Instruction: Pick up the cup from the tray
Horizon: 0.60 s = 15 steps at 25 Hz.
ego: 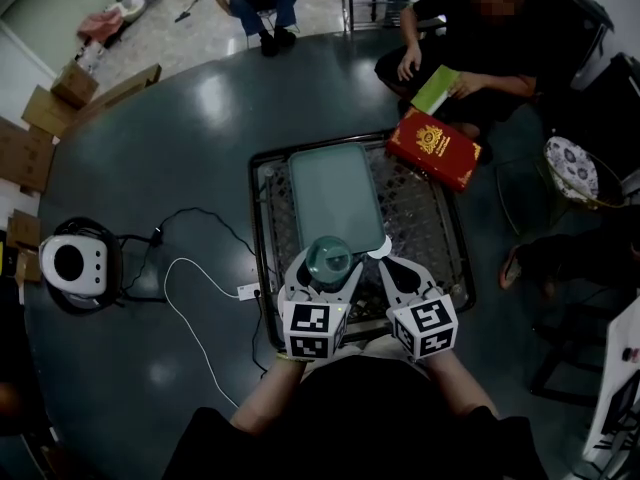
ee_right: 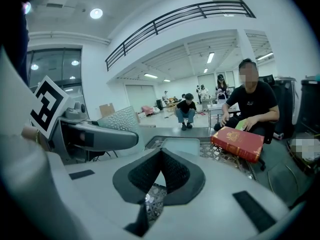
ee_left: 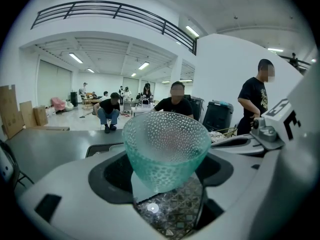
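Observation:
A teal dimpled glass cup (ego: pixel 328 259) (ee_left: pixel 165 146) sits between the jaws of my left gripper (ego: pixel 327 268) (ee_left: pixel 167 171), which is shut on it and holds it upright above the metal lattice table. The pale green tray (ego: pixel 335 196) (ee_right: pixel 181 145) lies on the table just beyond the cup, with nothing on it. My right gripper (ego: pixel 383 258) (ee_right: pixel 160 171) is right beside the left one, shut with its jaw pads meeting and nothing between them. The cup (ee_right: pixel 120 118) shows at the left of the right gripper view, behind the left gripper's body.
A red book (ego: pixel 434 148) (ee_right: pixel 238 142) lies on the table's far right corner, by a seated person (ego: pixel 470 43). A white appliance (ego: pixel 73 263) with a cable stands on the floor at left. A patterned stool (ego: pixel 572 168) is at right. Cardboard boxes (ego: pixel 60 98) lie far left.

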Available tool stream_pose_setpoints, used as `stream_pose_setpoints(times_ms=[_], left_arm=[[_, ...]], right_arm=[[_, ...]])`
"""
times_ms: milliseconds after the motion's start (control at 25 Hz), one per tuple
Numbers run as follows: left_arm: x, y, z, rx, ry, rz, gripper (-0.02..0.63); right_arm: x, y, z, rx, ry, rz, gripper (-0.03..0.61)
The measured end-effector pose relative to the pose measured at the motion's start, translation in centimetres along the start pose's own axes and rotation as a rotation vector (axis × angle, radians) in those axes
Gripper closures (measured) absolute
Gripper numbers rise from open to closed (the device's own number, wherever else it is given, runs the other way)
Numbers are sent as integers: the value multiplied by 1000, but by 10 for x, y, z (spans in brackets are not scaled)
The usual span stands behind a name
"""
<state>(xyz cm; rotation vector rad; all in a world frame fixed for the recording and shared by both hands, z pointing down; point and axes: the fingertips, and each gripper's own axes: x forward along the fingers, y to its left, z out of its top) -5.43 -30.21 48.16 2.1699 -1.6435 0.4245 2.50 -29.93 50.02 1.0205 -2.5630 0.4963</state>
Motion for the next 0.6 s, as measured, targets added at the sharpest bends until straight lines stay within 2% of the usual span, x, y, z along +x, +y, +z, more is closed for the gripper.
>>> stream_pose_setpoints(times_ms=[600], left_arm=[[-6, 0, -5, -3, 0, 11, 241]], right_arm=[[-6, 5, 1, -13, -9, -5, 569]])
